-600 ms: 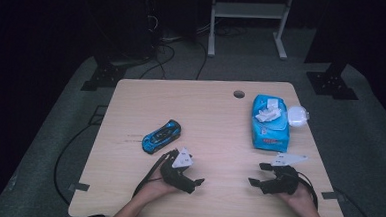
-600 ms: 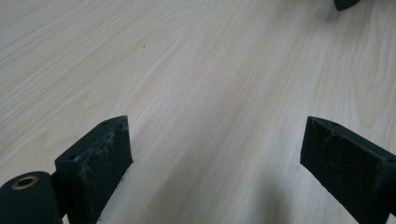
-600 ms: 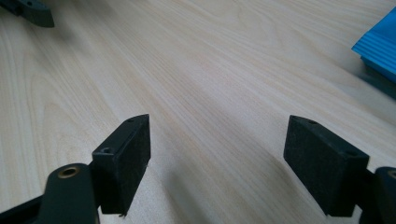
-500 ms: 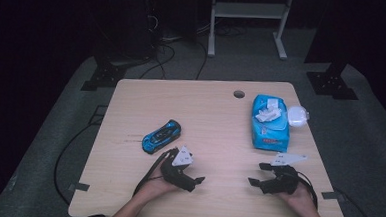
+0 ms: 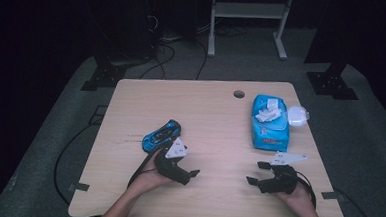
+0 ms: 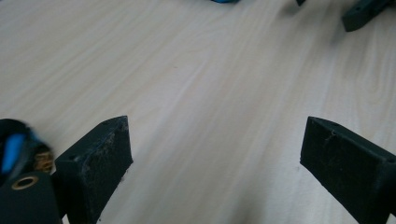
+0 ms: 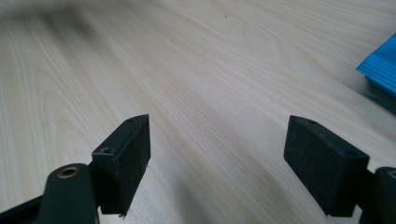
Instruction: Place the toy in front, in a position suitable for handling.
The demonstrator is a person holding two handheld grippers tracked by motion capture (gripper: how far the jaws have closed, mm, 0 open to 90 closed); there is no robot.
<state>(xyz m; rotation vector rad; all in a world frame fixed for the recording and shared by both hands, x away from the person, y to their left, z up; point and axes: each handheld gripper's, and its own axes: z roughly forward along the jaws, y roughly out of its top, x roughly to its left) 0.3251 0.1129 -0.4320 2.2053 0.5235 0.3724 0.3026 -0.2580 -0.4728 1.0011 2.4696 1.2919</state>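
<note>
A person's hands rest on the near part of a light wooden table point(image 5: 215, 114), each holding a black gripper. My left gripper point(image 5: 191, 176) points right; in its own view the left gripper point(image 6: 215, 140) stands open over bare wood. My right gripper point(image 5: 255, 173) points left toward it, and in its own view the right gripper point(image 7: 218, 135) is open too, with nothing between the pads. A blue toy car point(image 5: 160, 135) lies just beyond the left hand. A blue wipes pack point(image 5: 269, 121) lies beyond the right gripper, and its corner point(image 7: 380, 65) shows at the right edge.
A white round lid point(image 5: 297, 115) sits beside the wipes pack, near the right edge. A cable hole point(image 5: 239, 94) is at the table's far side. The other gripper's jaw tips point(image 6: 364, 11) show far off in the left gripper view. Dark stands and cables crowd the floor behind.
</note>
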